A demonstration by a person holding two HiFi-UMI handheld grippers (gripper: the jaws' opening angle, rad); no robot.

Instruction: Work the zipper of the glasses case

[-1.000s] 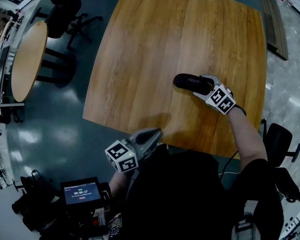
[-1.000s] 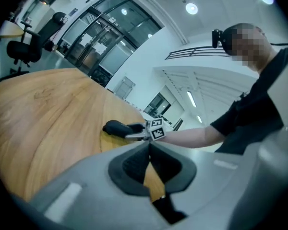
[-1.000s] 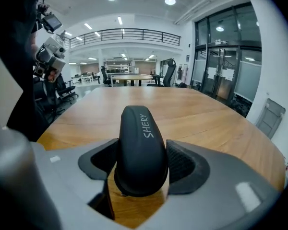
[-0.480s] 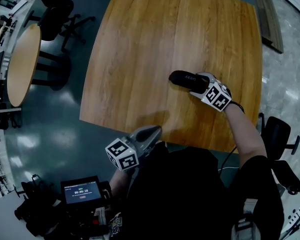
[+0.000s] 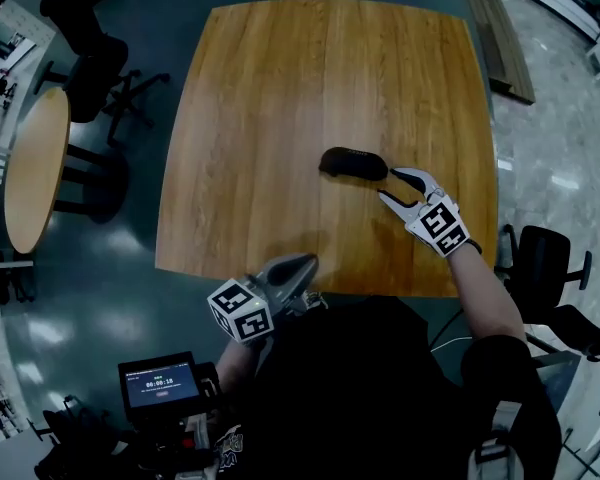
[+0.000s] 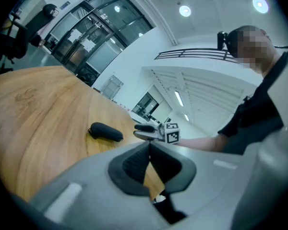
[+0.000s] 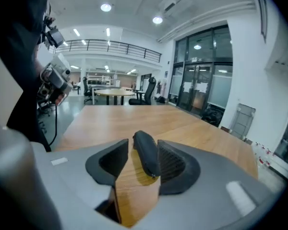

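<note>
The black zipped glasses case (image 5: 352, 163) lies flat on the wooden table (image 5: 280, 98), right of centre. My right gripper (image 5: 390, 185) hovers just to its right and a little nearer to me, apart from it. Its jaws have just been closing and stand open with nothing between them. In the right gripper view the case (image 7: 146, 152) lies on the table beyond the open gripper (image 7: 143, 158), its end toward me. My left gripper (image 5: 302, 266) rests shut and empty over the table's near edge. From the left gripper (image 6: 149, 145) I see the case (image 6: 105, 132) and the right gripper (image 6: 151, 131).
A round wooden table (image 5: 35, 168) and black office chairs (image 5: 90, 48) stand on the floor to the left. Another chair (image 5: 540, 258) is at the right. A small screen device (image 5: 160, 383) sits below my left hand. The table's near edge (image 5: 380, 290) runs in front of my body.
The right gripper was around the case's right end; it has drawn back and upward, leaving the case on the table. The left gripper has stayed put.
</note>
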